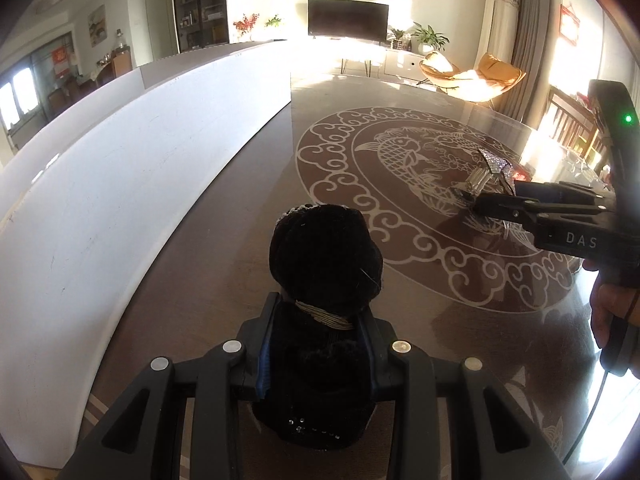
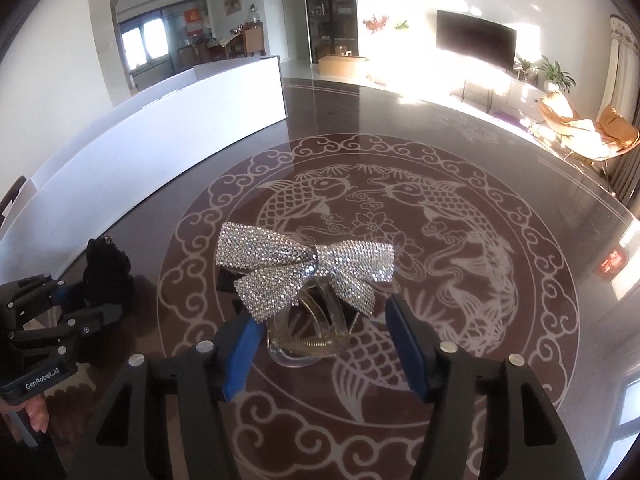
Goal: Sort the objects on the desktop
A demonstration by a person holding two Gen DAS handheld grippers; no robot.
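Rhinestone bow clip [image 2: 304, 268] looks light, stiff, slippery: your open right gripper [image 2: 320, 344] should pinch its clear jaw base; left gripper [image 1: 318, 344] clamps the soft black scrunchie [image 1: 326, 256].

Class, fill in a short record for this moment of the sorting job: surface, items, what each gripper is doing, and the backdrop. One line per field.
surface: dark glossy table with a pale fish and cloud pattern
item 1: black fuzzy hair accessory
item 2: silver sparkly bow hair clip with a clear claw, resting on the pattern
left gripper: shut on the black fuzzy hair accessory
right gripper: open, pads either side of the clip's claw, not pressing it
backdrop: long white board standing along the table's left side
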